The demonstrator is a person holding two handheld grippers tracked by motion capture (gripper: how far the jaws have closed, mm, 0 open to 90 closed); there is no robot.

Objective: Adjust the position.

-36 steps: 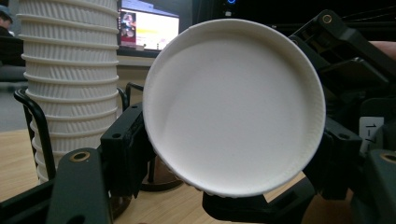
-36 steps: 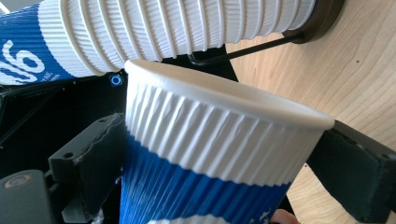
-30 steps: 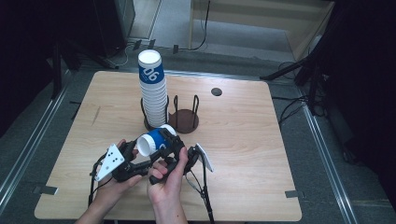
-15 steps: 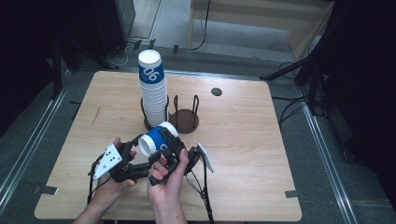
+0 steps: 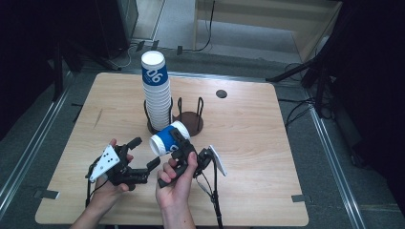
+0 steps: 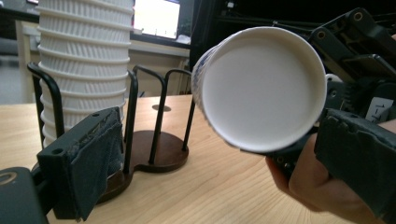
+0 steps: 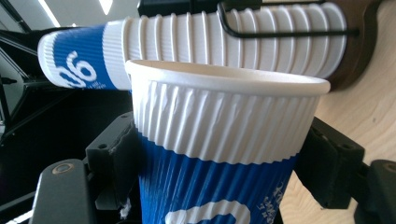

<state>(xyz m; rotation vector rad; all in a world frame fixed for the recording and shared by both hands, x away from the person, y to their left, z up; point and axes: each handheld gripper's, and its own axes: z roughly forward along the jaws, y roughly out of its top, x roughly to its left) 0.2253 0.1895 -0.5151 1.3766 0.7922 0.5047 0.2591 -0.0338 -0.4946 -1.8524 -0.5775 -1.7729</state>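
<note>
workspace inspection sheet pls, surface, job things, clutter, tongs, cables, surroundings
surface: light wooden table, a small dark round mark near its far edge
job's things: tall stack of paper cups standing in one bay of a dark wire cup holder, whose other bay is empty; one loose blue and white cup held off the table, tipped on its side
clutter: nothing seen
grippers: right tongs shut on the loose cup; left tongs open, holding nothing
cables: black cable trails from the right tongs across the near table edge; more cables on the floor beyond
surroundings: grey floor, dark stands, pale wooden furniture behind
</note>
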